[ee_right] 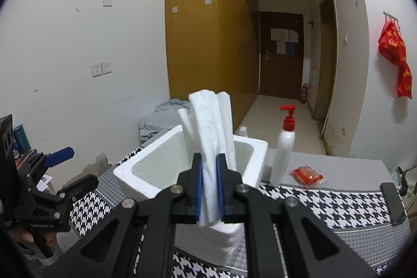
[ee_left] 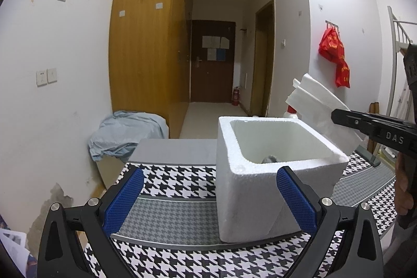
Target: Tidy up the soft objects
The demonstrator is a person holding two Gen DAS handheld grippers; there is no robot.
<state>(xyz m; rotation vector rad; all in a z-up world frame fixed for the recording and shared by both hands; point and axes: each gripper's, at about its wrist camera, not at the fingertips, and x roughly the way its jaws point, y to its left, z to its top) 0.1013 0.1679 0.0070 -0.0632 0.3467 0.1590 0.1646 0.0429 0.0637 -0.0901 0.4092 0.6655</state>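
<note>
The soft white tissue [ee_right: 211, 137], crinkly and folded into a long bunch, stands in the middle of the right view, squeezed between the blue pads of the right gripper [ee_right: 210, 189] above the bumpy white foam box [ee_right: 148, 168], while the left gripper [ee_left: 208, 197] hangs wide open, holding nothing.

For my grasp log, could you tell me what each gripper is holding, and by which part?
The right gripper pinches the folded white tissue near its lower end; the left gripper is open and holds nothing.
</note>
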